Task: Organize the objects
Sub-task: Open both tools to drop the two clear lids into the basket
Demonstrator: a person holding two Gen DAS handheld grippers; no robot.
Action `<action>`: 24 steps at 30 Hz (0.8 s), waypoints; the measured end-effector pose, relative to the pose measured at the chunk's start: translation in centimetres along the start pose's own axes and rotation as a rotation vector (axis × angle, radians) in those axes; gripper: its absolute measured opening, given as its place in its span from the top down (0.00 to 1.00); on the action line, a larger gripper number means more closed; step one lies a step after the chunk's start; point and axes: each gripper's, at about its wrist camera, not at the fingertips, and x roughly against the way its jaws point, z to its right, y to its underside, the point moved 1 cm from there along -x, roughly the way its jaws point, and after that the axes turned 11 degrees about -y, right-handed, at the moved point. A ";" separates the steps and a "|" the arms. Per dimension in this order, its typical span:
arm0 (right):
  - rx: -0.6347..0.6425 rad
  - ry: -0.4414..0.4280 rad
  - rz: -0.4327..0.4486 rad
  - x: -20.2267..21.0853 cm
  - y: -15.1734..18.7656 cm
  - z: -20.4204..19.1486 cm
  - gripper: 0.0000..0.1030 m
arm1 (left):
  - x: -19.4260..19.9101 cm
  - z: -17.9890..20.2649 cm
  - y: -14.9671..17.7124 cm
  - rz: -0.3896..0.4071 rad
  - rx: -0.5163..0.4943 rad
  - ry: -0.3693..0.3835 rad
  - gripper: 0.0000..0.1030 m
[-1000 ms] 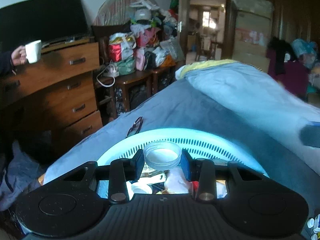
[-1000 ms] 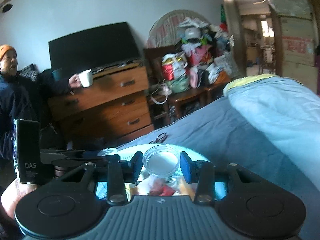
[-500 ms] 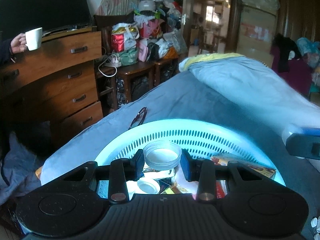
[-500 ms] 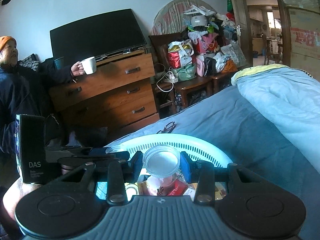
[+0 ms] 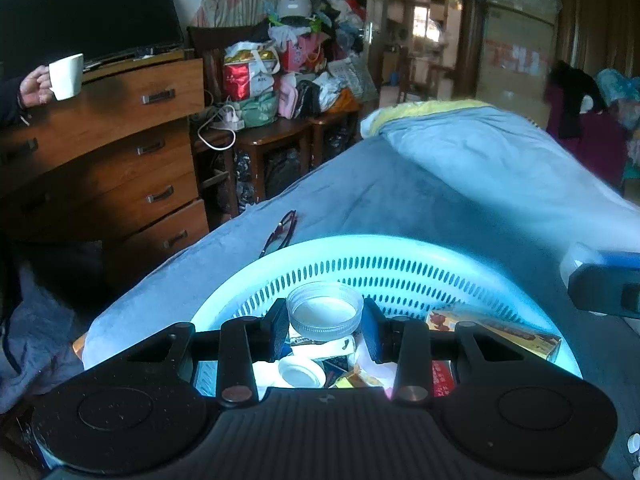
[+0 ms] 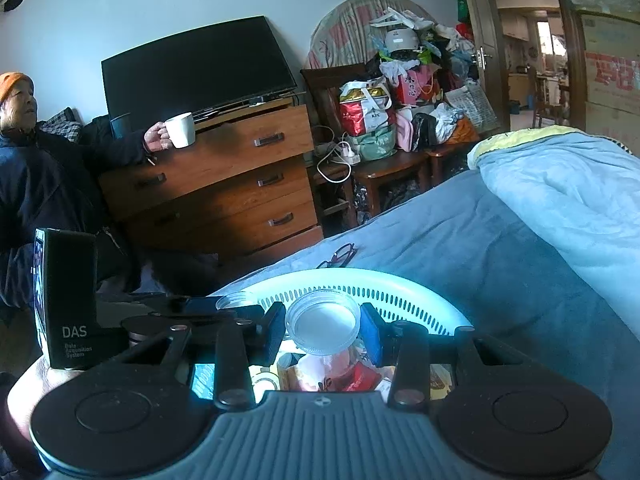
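Fingers of our left gripper close on a clear jar, one pad pressed to each side of it, and those of our right gripper clamp a clear cup the same way. Both are held over the basket.

We see the bed as the largest thing, covered in grey-blue cloth with a lighter blue quilt heaped at its far end. A dresser of brown wood stands left of it, with a black TV on top and a pile of bags on the low stand beside it.

On the near part of the bed sits the pale blue basket, round and slotted along its wall. Inside it we make out a white lid, an orange box against the right wall and some packets we cannot identify. In the right view the cup sits above red wrappers in the basket, and the left gripper shows just left of it.

Glasses lie folded on the bed just beyond the basket's far rim. By the dresser a seated person holds up a white mug.
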 end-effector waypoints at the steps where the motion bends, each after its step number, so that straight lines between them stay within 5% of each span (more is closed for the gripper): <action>1: 0.000 -0.001 0.000 -0.1 0.0 0.0 0.58 | -0.1 -0.1 0.0 -0.002 0.002 0.000 0.62; 22: 0.003 -0.015 -0.006 -1.5 0.0 -0.3 0.58 | -0.7 -0.5 0.4 -0.005 -0.005 -0.026 0.62; 24: 0.004 -0.014 0.001 -1.7 0.0 -0.3 0.52 | -0.7 -0.5 0.4 -0.004 -0.002 -0.034 0.60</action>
